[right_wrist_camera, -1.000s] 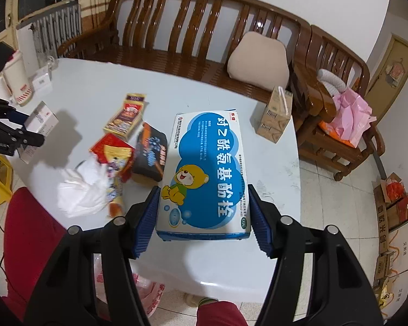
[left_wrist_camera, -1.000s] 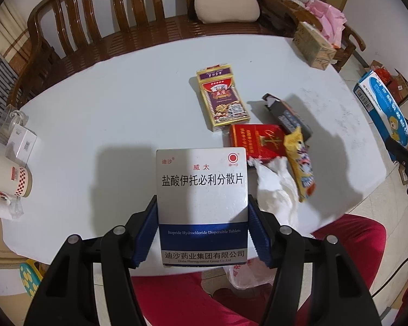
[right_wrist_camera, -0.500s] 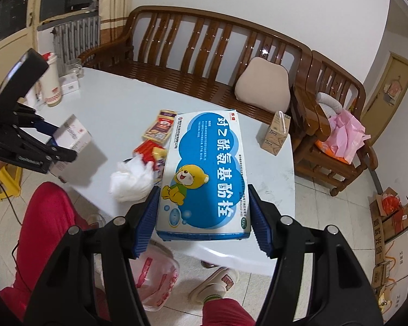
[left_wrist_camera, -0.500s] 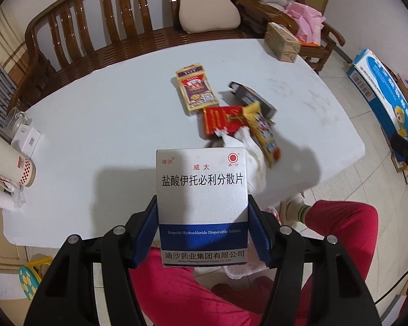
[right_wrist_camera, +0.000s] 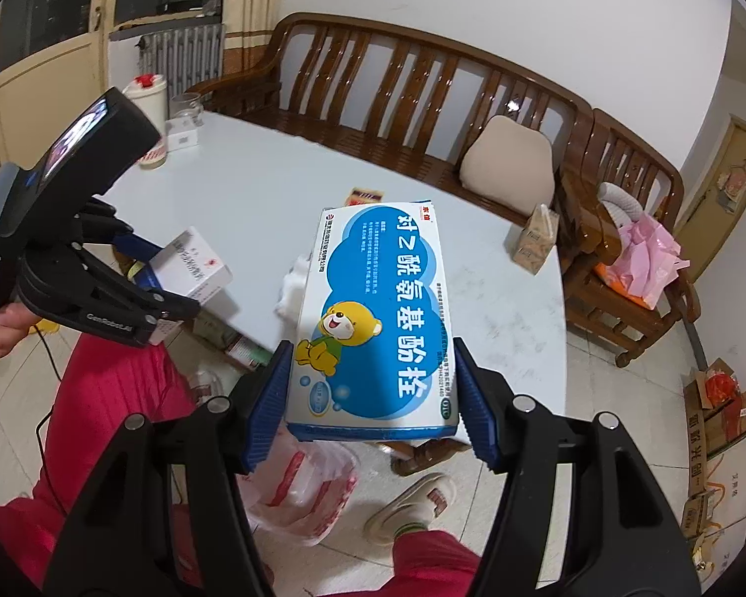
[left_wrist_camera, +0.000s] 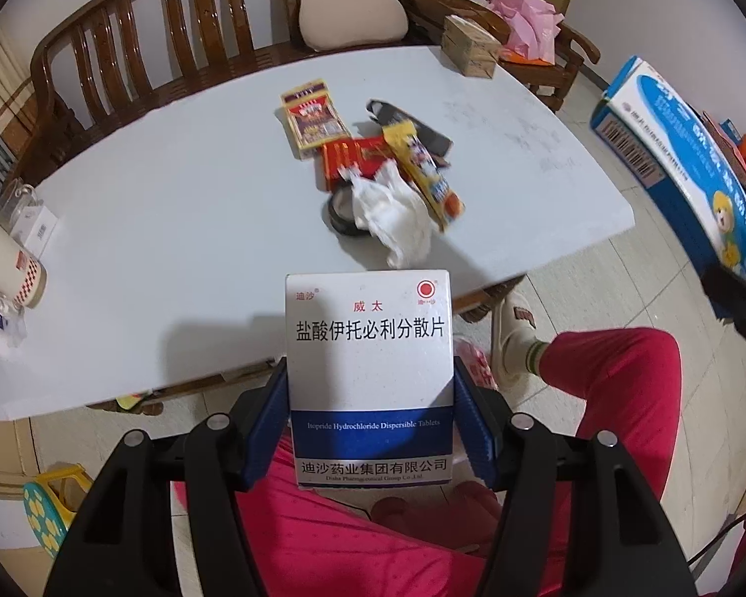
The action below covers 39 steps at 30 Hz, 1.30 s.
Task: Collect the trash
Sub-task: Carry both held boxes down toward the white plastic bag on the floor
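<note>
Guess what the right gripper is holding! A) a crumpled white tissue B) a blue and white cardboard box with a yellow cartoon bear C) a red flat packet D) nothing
B: in the right wrist view the right gripper has its blue pads pressed on both sides of the blue and white cardboard box with a yellow cartoon bear.

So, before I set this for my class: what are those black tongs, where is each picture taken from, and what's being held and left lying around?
No robot: a person holds hand-operated tongs in each hand, each carrying a camera that looks along its fingers. The left tongs grip a white and blue tablet box. The right tongs grip a blue bear box. On the white table lie crumpled tissue, a red packet and snack wrappers. A plastic bag sits on the floor below.
</note>
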Each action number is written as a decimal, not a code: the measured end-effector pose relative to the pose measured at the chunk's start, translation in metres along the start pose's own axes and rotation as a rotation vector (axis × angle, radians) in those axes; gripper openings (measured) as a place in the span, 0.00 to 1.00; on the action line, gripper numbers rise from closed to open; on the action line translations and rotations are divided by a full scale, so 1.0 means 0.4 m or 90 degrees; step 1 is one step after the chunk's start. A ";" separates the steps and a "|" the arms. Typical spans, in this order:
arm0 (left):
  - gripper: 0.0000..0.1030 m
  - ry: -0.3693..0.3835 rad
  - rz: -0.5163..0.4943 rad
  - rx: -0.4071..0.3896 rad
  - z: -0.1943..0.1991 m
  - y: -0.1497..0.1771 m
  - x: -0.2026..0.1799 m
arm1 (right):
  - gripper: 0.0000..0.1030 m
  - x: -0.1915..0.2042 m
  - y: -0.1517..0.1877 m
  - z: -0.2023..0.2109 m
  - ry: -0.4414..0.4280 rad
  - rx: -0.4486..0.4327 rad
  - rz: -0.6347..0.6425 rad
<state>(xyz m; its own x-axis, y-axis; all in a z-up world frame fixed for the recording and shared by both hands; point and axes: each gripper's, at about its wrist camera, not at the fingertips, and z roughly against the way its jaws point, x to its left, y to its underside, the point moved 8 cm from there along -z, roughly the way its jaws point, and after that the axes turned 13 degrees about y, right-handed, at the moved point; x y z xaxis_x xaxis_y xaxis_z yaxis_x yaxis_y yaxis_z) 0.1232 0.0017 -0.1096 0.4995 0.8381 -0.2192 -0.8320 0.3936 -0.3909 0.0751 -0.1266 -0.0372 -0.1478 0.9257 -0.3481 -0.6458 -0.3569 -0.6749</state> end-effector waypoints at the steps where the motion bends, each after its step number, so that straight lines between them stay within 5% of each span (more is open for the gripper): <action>1: 0.58 0.003 0.000 0.003 -0.006 0.011 -0.005 | 0.59 0.009 0.009 0.003 -0.003 0.002 0.001; 21: 0.58 0.048 -0.008 0.073 -0.210 0.183 -0.068 | 0.59 0.160 0.216 -0.068 -0.043 0.096 0.023; 39: 0.58 0.068 -0.001 0.156 -0.373 0.254 -0.057 | 0.59 0.212 0.348 -0.197 -0.066 0.187 0.013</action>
<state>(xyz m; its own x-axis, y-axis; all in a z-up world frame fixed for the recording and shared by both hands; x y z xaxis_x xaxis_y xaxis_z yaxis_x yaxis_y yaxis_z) 0.0634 -0.0338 -0.2778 0.5132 0.7978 -0.3165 -0.8580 0.4859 -0.1664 0.0318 -0.1075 -0.2121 -0.2288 0.9318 -0.2819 -0.8283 -0.3385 -0.4465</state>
